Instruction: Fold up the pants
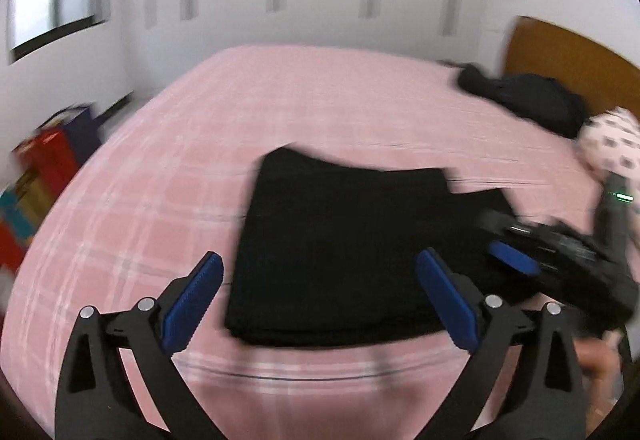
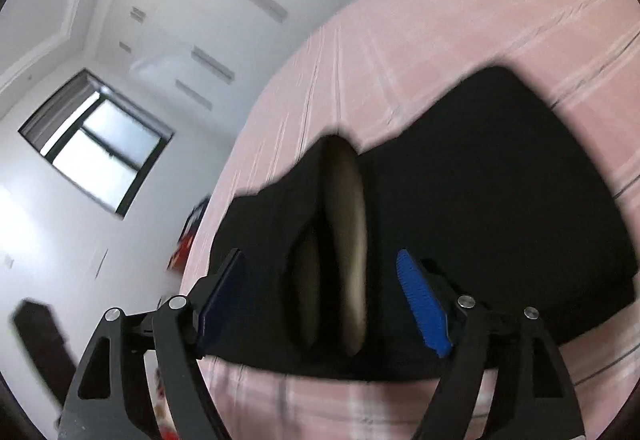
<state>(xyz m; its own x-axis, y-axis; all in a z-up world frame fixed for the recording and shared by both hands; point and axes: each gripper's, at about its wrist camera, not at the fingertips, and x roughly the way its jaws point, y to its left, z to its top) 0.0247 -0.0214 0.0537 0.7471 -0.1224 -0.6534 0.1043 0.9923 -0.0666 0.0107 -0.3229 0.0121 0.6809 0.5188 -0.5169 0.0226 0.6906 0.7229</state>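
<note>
The black pants (image 1: 340, 252) lie folded into a thick rectangle on the pink plaid bed (image 1: 160, 160). The left tongs (image 1: 320, 304) hang spread wide above the near edge, holding nothing. The right tongs (image 2: 324, 304) are likewise released over the fabric. No writing or label is legible anywhere; motion blur smears detail.

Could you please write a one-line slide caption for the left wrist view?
Open left tool above folded black pants on a pink plaid bed; right tool at their right edge.
</note>
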